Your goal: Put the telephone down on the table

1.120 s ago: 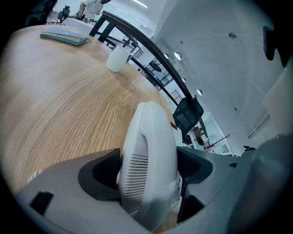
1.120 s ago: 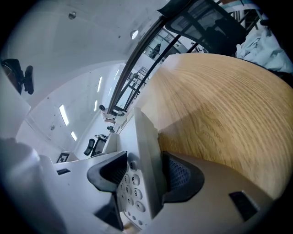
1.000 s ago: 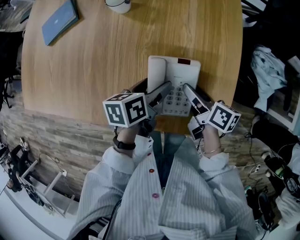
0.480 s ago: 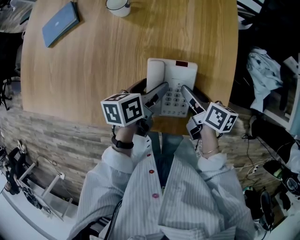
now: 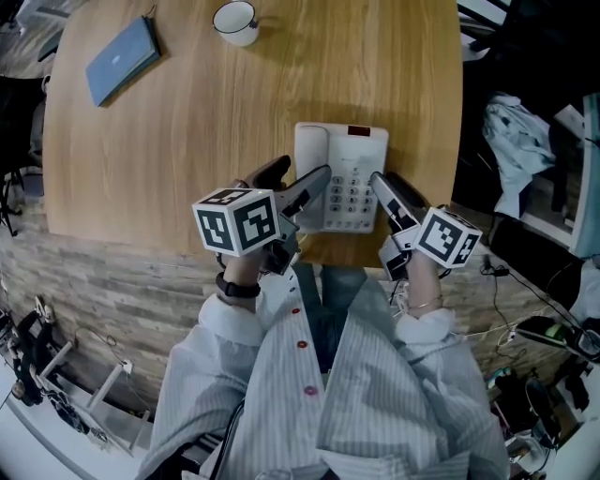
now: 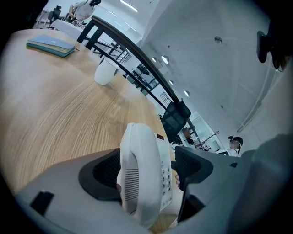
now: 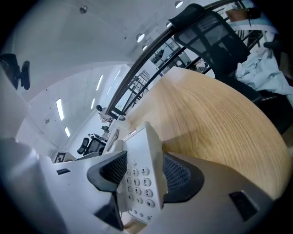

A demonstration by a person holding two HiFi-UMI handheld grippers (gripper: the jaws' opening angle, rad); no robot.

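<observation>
Telephone (image 5: 342,183) sits at the near edge of the table (image 5: 187,131). Right gripper (image 5: 392,186) is clamped on its right edge, pads on both faces. Left gripper (image 5: 298,175) straddles the handset side, jaws apart, with a gap at the keypad-side pad.

Beyond the jaws, the curved wooden counter (image 5: 187,141) reaches a black mesh office chair (image 7: 206,32) under long ceiling lights (image 7: 59,109).

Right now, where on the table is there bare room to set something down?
Bare wood lies between the blue book, the mug and the telephone, and beyond the telephone. The near edge is crowded: left gripper and right gripper flank the telephone.
</observation>
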